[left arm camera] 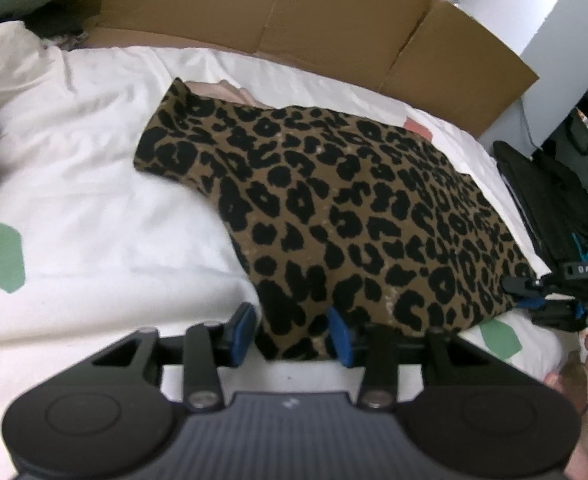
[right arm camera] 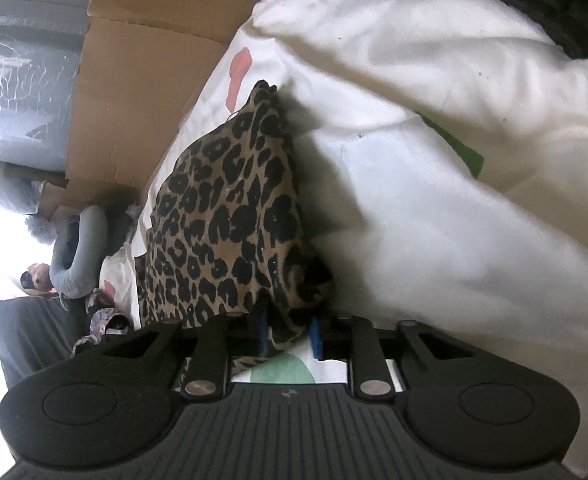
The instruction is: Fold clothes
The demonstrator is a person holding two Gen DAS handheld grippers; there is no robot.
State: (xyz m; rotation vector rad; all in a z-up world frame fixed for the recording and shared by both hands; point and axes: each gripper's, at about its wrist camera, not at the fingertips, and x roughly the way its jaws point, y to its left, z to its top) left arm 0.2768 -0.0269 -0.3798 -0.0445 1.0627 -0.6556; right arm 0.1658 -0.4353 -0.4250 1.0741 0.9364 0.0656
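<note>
On white bedding [left arm camera: 94, 200]: leopard-print garment [left arm camera: 353, 208]

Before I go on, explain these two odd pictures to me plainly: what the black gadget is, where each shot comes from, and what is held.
No robot here: a person carries a hand-held two-finger tool in each hand, each with a camera looking along its blue-padded fingers. One picture comes from the left tool, the other from the right tool. A brown-and-black leopard-print garment lies on a white bedsheet with green and pink patches, brown cardboard behind it. Both tools have the garment's near edge between their fingers; the right seems pinched, the left wider apart.
</note>
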